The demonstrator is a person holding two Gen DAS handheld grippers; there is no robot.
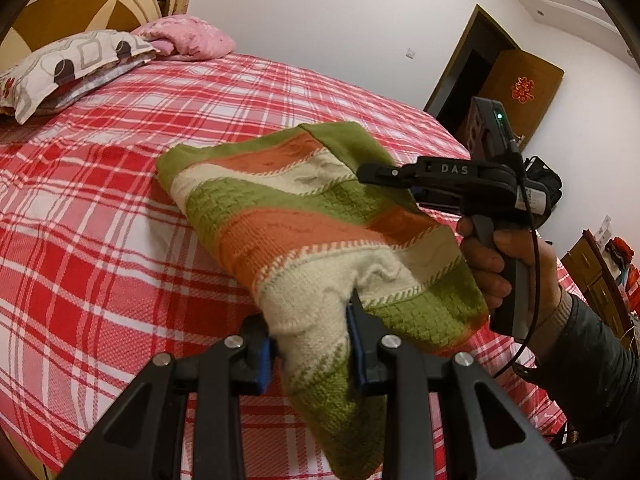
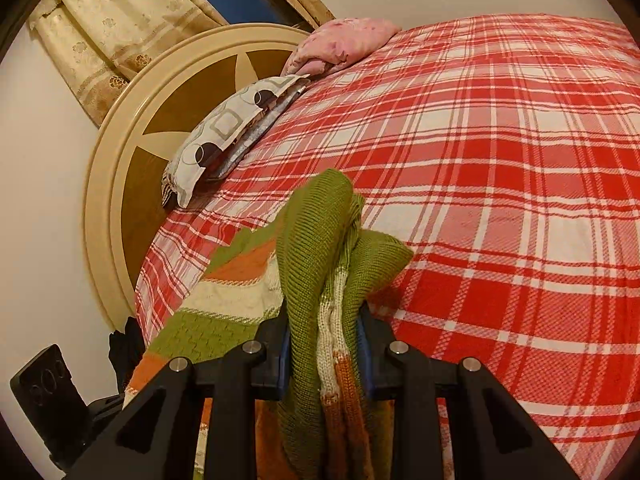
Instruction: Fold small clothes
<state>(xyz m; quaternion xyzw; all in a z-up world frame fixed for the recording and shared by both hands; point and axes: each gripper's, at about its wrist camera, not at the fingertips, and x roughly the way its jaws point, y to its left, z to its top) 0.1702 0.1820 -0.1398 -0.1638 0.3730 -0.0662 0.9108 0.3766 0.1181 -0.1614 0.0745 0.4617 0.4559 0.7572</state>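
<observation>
Left wrist view: the striped knit sweater (image 1: 320,232) hangs between my two grippers above the bed (image 1: 100,240), its far folded edge sagging toward the plaid sheet. My left gripper (image 1: 312,344) is clamped on a cream and green bunch of it, the blue pads (image 1: 264,364) pressing the wool from both sides. Across from it my right gripper (image 1: 380,174) bites the opposite edge, side-on to this camera, and my hand (image 1: 508,264) wraps its grey handle, with a dark sleeve (image 1: 592,360) behind and a black cable looping down past the wrist.

In the right wrist view, my right gripper (image 2: 324,344) pinches a thick twisted roll of green rib, cream and orange; the sweater (image 2: 320,248) rises above the fingertips and also trails down below them. Both grippers tilt downward toward the mattress.

The knit is chunky, in green, orange and cream bands with a raised brick-like pattern in the green. The sheet is a red and white check weave. At the headboard (image 2: 132,152), round and cream with brown panels, lie a circle-patterned pillow (image 2: 228,132) and a pink pillow (image 2: 344,40).
</observation>
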